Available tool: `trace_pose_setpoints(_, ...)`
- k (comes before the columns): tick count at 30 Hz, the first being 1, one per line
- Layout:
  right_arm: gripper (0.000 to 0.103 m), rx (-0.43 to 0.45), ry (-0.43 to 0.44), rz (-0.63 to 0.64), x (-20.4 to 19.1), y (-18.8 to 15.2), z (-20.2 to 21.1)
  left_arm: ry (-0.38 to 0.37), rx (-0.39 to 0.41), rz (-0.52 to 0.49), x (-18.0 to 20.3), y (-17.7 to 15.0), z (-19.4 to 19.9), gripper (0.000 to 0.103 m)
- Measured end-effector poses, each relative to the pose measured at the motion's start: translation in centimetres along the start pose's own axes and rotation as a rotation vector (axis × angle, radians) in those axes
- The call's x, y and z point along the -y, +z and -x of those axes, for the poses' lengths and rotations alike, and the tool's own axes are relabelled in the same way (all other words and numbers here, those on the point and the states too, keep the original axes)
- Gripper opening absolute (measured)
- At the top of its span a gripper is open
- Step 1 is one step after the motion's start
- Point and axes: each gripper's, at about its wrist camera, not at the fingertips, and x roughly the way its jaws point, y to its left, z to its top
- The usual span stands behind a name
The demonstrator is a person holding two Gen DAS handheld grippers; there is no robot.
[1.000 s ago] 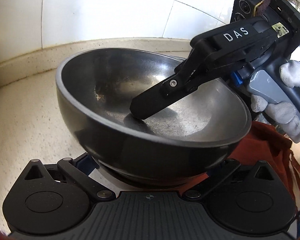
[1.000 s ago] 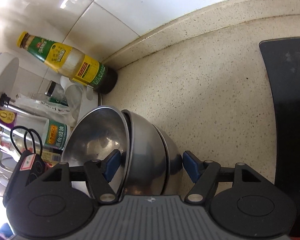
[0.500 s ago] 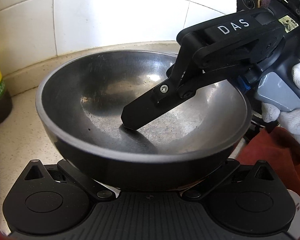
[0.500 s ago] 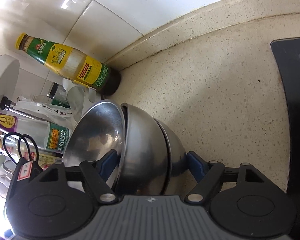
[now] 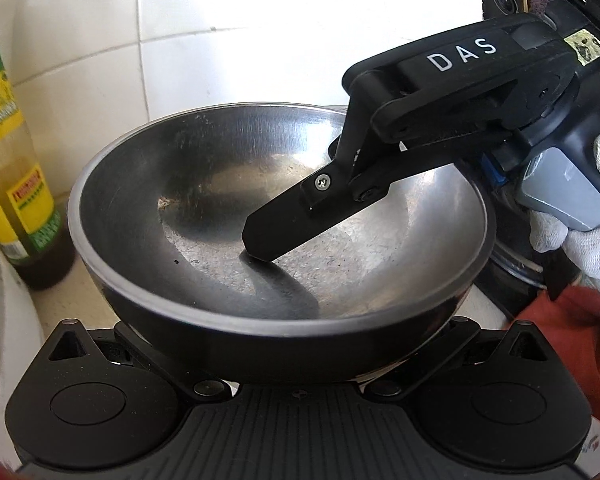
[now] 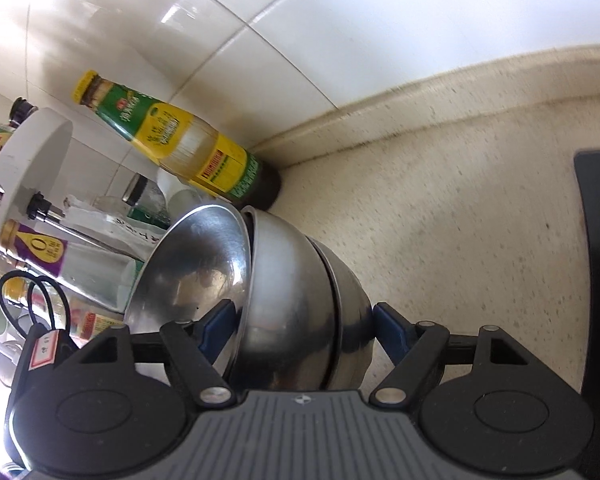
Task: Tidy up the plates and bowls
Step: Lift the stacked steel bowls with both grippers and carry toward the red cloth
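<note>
Over the counter [image 6: 460, 208], the right gripper [image 6: 296, 324] clasps 3 nested bowls [image 6: 284, 292]; the left gripper's [image 5: 296, 364] state I cannot tell. Carrying seems underway; next, set them down level.

R claw [image 6: 300, 326] astride nested steel bowls [image 6: 284, 292]

Silver bowls [image 6: 284, 292], speckled beige counter [image 6: 460, 220]

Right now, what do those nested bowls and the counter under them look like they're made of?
Nested bowls: most likely stainless steel, a brushed silver finish with mirror-like glints and fine scuffs inside.
Counter: looks like speckled beige stone or a composite such as terrazzo, matte, with dark flecks; which of these, the look leaves open.
</note>
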Motion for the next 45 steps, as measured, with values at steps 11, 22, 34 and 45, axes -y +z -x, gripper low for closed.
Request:
trace_pose_setpoints(11,0.073,0.033,0.022,0.074,-3.8,0.1,1.3,0.069,0.061,0.001,1.6,-1.4,4.7,0.103)
trace_pose_setpoints(22,0.073,0.061,0.053,0.152,-8.2,-1.7,3.9,0.136,0.121,-0.004,3.3,-2.8,9.2,0.103)
trace_pose_setpoints(34,0.073,0.068,0.079,0.185,-11.5,-6.2,6.1,0.174,0.139,-0.007,7.5,-7.1,14.4,0.103)
trace_pose_setpoints(45,0.073,0.070,0.062,0.116,-10.3,-14.1,9.0,0.115,0.095,-0.042,14.1,-12.1,20.5,0.103)
